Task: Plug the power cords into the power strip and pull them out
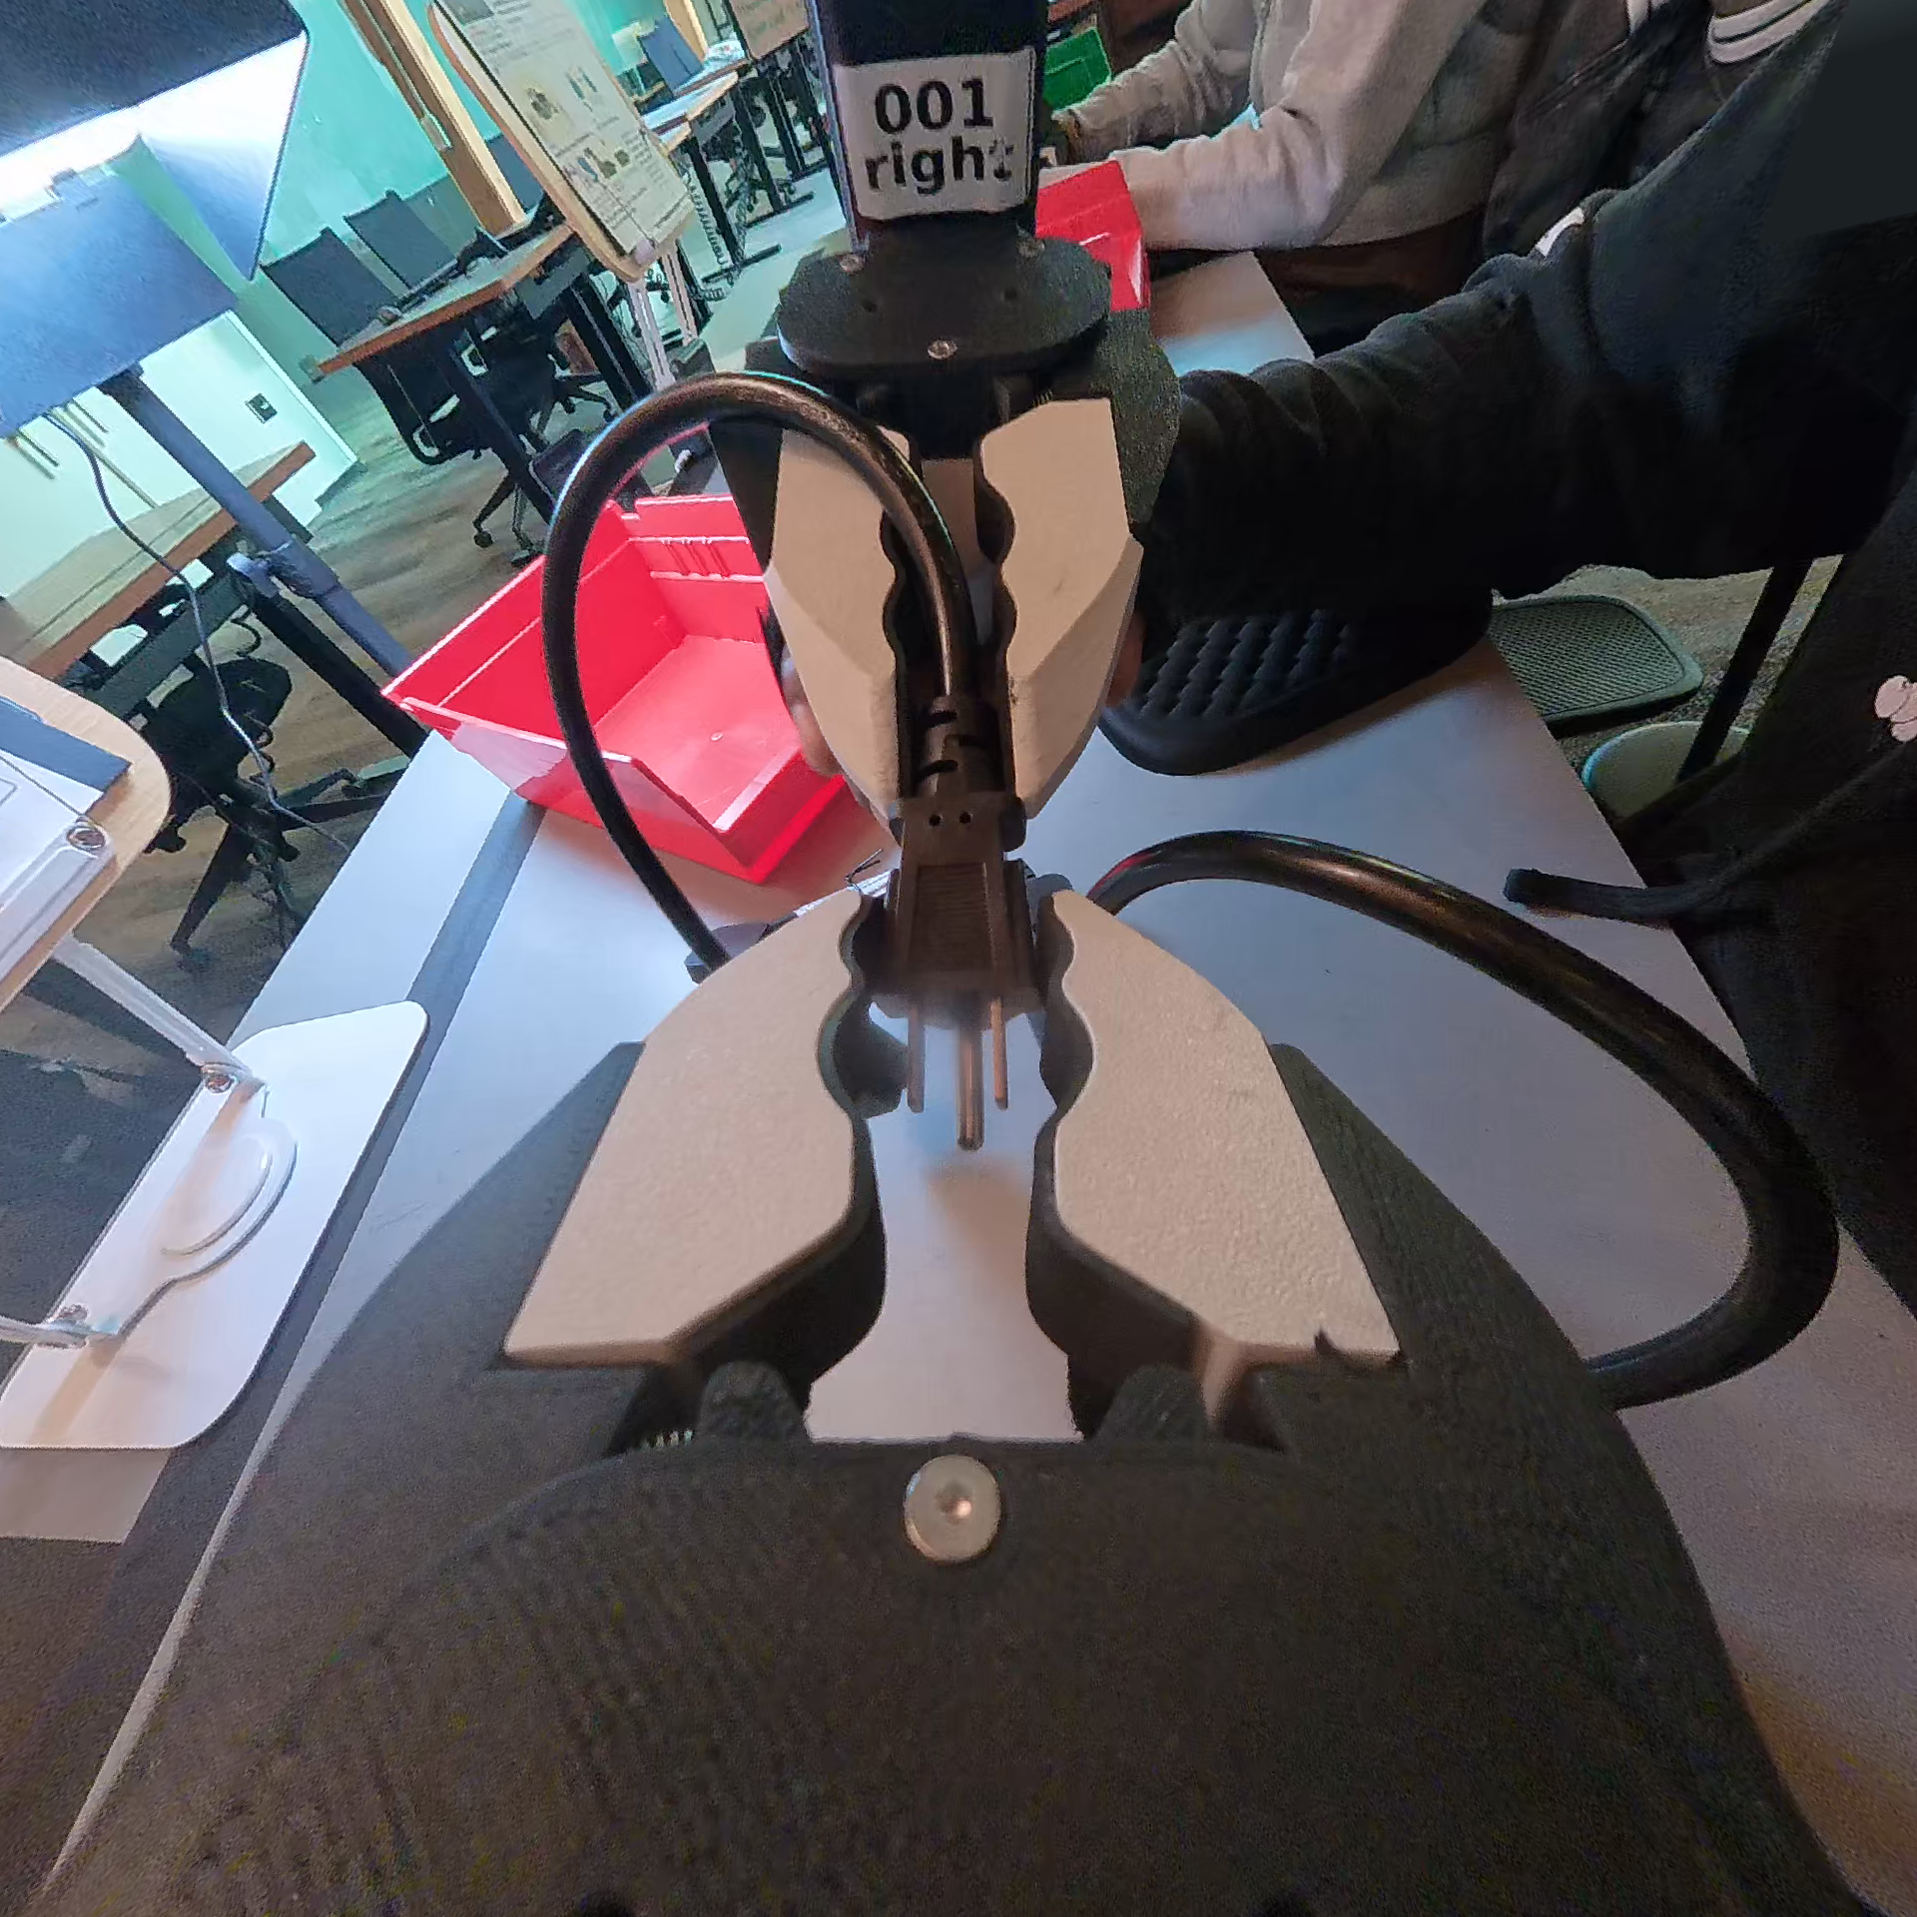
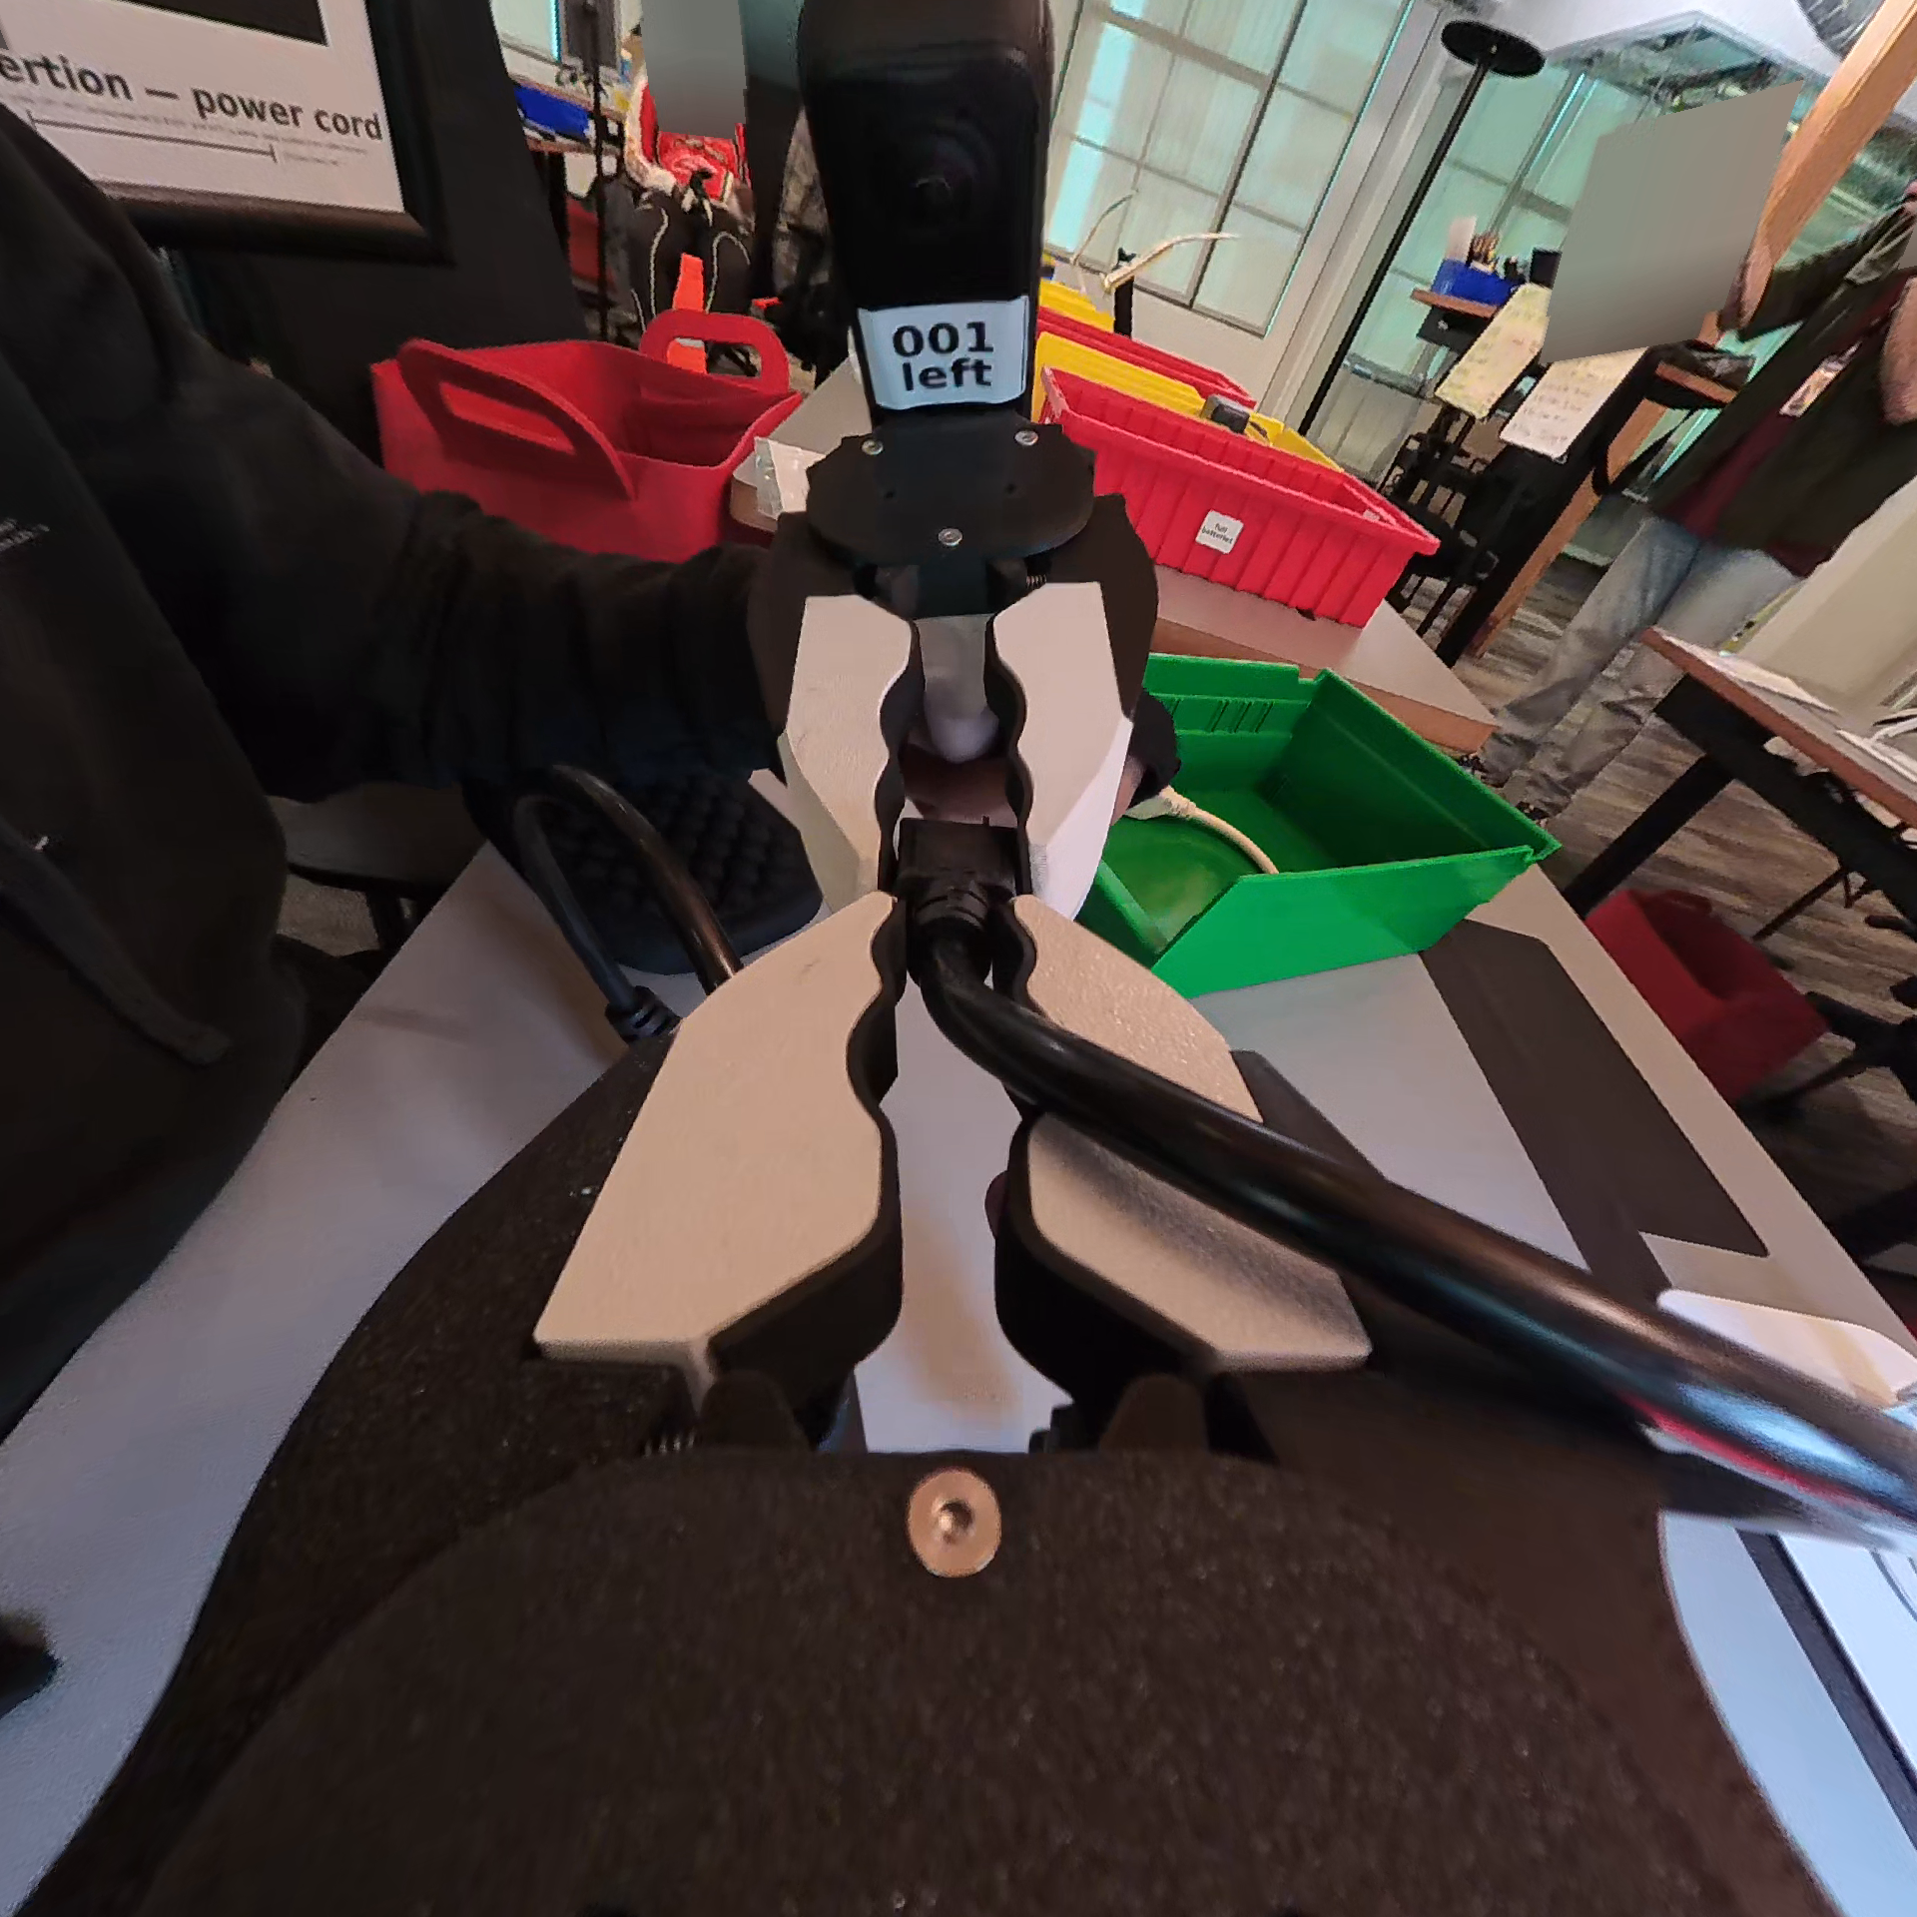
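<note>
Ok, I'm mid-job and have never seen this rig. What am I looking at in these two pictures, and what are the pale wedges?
There is no robot here. A person holds a two-finger gripper in each hand, and each gripper has a camera that looks along its fingers. The pale wedges at the bottom of each picture are that camera's own fingers.

The left gripper and the right gripper face each other. Both are closed on the same black plug, with its prongs pointing toward the left camera. Its cord loops away.

On the grey table are a red bin and a green bin. No power strip is visible.
</note>
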Action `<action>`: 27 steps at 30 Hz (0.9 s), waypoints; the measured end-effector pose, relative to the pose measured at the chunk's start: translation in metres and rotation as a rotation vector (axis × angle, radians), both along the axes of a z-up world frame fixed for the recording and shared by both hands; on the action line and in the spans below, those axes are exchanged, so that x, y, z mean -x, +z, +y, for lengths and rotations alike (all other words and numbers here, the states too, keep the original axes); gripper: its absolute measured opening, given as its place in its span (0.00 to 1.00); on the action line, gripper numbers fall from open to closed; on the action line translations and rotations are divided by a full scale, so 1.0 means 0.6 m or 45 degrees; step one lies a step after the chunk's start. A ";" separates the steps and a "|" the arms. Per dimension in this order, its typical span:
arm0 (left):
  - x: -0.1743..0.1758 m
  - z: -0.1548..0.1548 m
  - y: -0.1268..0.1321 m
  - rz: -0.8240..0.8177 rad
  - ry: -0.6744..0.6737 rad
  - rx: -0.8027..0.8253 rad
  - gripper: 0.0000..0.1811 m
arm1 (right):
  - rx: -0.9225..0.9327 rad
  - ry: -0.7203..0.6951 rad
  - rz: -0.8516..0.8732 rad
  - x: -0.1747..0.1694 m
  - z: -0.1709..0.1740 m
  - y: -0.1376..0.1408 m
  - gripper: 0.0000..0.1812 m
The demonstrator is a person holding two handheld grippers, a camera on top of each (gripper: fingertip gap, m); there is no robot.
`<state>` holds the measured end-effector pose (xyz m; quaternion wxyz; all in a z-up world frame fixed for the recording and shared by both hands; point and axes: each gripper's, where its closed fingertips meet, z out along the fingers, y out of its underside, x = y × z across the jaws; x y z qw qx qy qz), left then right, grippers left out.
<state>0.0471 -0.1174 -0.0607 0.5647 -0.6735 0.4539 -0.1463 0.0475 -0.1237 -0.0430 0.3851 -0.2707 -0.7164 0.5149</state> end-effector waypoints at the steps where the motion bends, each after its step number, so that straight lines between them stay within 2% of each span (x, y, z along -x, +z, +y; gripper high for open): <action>1: 0.001 0.001 0.000 -0.009 0.002 -0.002 0.15 | 0.011 -0.001 0.011 0.002 0.001 0.000 0.08; 6: 0.009 0.006 -0.006 -0.046 0.023 0.033 0.16 | 0.051 -0.019 0.011 0.010 0.005 -0.007 0.08; 11: 0.024 0.017 0.013 -0.211 0.055 0.006 0.17 | 0.104 -0.069 0.040 0.014 0.021 0.006 0.08; 15: 0.075 0.024 0.009 -0.290 0.158 0.086 0.21 | 0.082 -0.164 0.146 -0.009 0.051 0.058 0.08; 18: 0.104 0.030 -0.039 -0.206 0.267 0.189 0.22 | -0.007 -0.281 0.231 -0.043 0.075 0.111 0.08; 21: 0.099 0.024 -0.109 -0.075 0.283 0.317 0.23 | -0.128 -0.398 0.226 -0.081 0.095 0.135 0.08; 24: 0.073 0.008 -0.163 0.023 0.230 0.425 0.23 | -0.254 -0.503 0.128 -0.114 0.112 0.119 0.08; 27: 0.045 -0.002 -0.195 0.079 0.186 0.499 0.25 | -0.313 -0.574 -0.005 -0.143 0.122 0.076 0.08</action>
